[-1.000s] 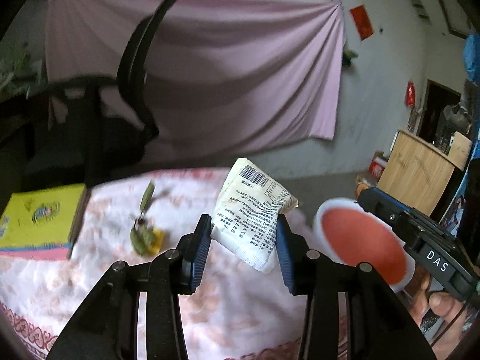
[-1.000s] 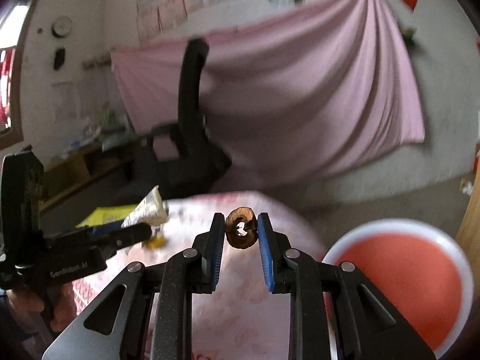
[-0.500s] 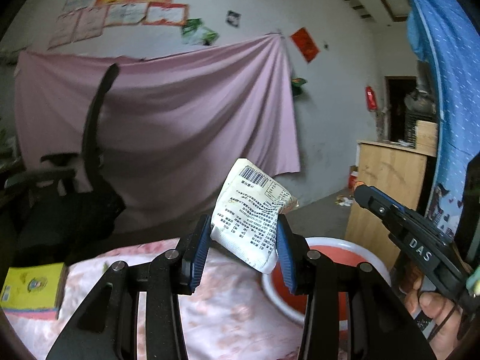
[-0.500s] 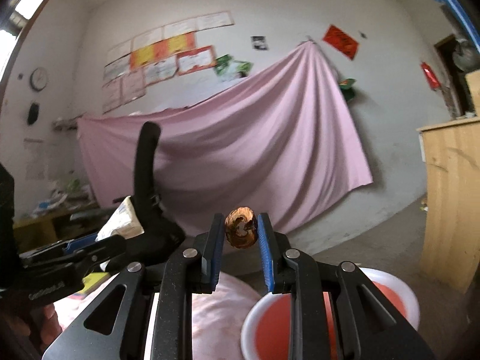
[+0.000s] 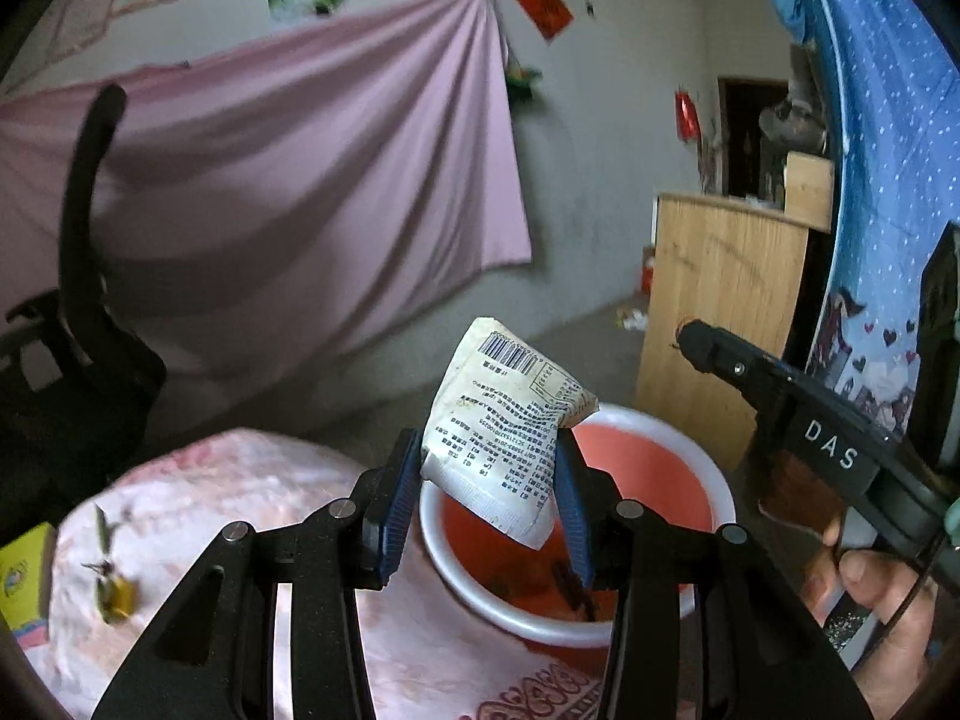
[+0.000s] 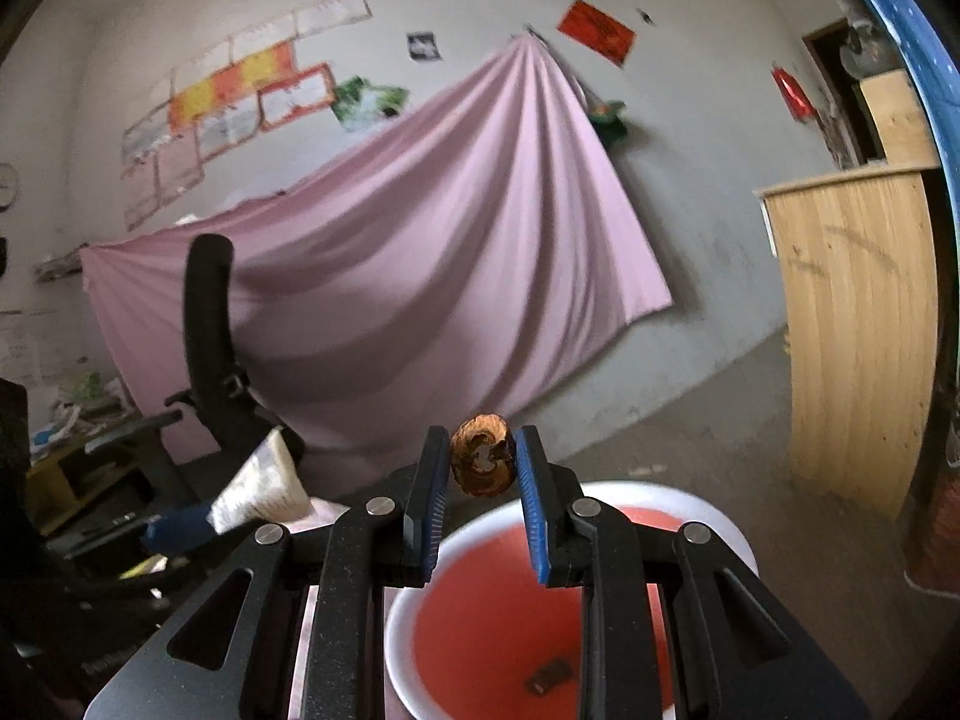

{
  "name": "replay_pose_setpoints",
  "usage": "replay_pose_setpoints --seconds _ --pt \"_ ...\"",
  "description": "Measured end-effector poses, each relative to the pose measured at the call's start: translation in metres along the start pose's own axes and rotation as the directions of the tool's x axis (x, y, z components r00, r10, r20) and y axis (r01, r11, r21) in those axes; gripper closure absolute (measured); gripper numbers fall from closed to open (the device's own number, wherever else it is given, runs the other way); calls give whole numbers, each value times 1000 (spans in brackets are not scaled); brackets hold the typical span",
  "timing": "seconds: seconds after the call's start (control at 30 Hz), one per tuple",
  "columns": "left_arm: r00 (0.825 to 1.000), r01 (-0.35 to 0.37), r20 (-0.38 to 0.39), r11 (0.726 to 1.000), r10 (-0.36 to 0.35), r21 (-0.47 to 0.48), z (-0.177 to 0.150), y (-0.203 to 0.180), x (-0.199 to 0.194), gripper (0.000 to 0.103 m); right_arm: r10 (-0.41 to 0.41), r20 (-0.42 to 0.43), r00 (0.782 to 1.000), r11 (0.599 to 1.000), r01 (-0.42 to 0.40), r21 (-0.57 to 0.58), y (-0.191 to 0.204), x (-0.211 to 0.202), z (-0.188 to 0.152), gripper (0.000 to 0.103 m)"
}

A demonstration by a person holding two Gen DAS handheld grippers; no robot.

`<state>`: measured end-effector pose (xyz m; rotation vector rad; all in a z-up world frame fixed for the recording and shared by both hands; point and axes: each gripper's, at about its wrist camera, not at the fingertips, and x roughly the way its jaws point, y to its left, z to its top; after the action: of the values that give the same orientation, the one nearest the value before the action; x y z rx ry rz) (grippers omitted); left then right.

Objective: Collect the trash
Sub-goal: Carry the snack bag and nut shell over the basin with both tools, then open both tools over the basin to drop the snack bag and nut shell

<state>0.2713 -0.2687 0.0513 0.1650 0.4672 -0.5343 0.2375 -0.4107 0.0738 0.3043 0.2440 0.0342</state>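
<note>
My left gripper is shut on a crumpled white wrapper with a barcode, held over the near rim of a red basin with a white rim. In the right wrist view my right gripper is shut on a brown walnut shell above the same red basin, which holds a few dark scraps. The left gripper's blue tip and the white wrapper show at the left of that view. The right gripper's body and a hand appear at the right of the left wrist view.
A pink flowered tablecloth carries a leaf-and-yellow scrap and a yellow box at the left edge. A black office chair stands behind, a wooden cabinet to the right, and a pink sheet hangs on the wall.
Both grippers have swung right from over the table toward the red basin, still gripping the wrapper and the shell. The basin now lies right beneath them and the yellow box has slid to the left edge.
</note>
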Motion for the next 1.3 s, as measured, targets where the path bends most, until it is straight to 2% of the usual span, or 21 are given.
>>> replay_pose_setpoints --seconds 0.17,0.43,0.63,0.7,0.8,1.17,1.23,1.3 --pt "996 2 -91 1000 -5 -32 -2 -5 23 64 -34 -94 995 999 37 38 -11 14 -6 82" --pt "984 31 -171 995 -46 -93 -4 -3 43 63 -50 -158 986 996 61 65 -20 19 -12 82" --pt "973 40 -216 986 -75 -159 -3 6 52 56 -57 -193 980 994 73 76 -24 23 -15 80" --pt "971 49 -221 982 -90 -185 -2 8 54 55 -59 -198 978 994 76 80 -25 23 -15 75" --pt "971 53 -218 976 -100 -211 -2 15 52 55 -60 -200 978 993 79 85 -26 22 -16 73" --pt "987 16 -147 958 -60 -285 0 40 33 55 -64 -205 977 994 81 76 -26 24 -15 70" --pt "990 4 -132 955 -45 -296 0 45 28 55 -64 -203 977 994 80 74 -25 23 -15 68" --pt "992 -6 -121 952 -33 -306 -1 49 23 55 -62 -197 978 994 78 71 -25 23 -15 60"
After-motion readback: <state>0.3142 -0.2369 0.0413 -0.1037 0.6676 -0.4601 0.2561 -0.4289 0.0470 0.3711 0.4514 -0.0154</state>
